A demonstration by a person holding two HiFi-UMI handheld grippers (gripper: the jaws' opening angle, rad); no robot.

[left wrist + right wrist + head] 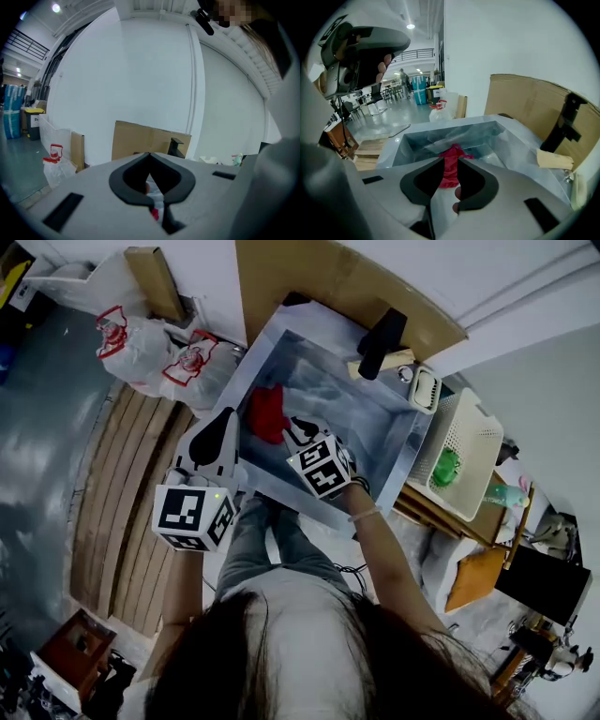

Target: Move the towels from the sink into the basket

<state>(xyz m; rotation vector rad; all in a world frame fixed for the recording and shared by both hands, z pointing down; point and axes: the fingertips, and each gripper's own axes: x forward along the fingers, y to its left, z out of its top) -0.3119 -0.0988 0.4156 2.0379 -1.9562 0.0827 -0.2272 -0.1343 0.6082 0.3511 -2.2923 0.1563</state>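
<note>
A red towel [266, 412] lies bunched at the left end of the steel sink [380, 413]. My right gripper [302, 430] reaches into the sink right at the towel's near edge. In the right gripper view its jaws [451, 160] stand a little apart, and the red towel [451, 165] runs up through the gap between them. My left gripper [225, 418] hovers over the sink's left rim, beside the towel, and in the left gripper view its tips [149, 154] meet with nothing between them. The white slatted basket [473, 442] stands to the right of the sink.
Something green [445, 468] lies in the basket. A black faucet [380, 341] stands at the sink's far rim, with cardboard [309, 277] against the wall behind. Plastic bags [159, 352] and wooden boards [122, 484] lie on the floor to the left.
</note>
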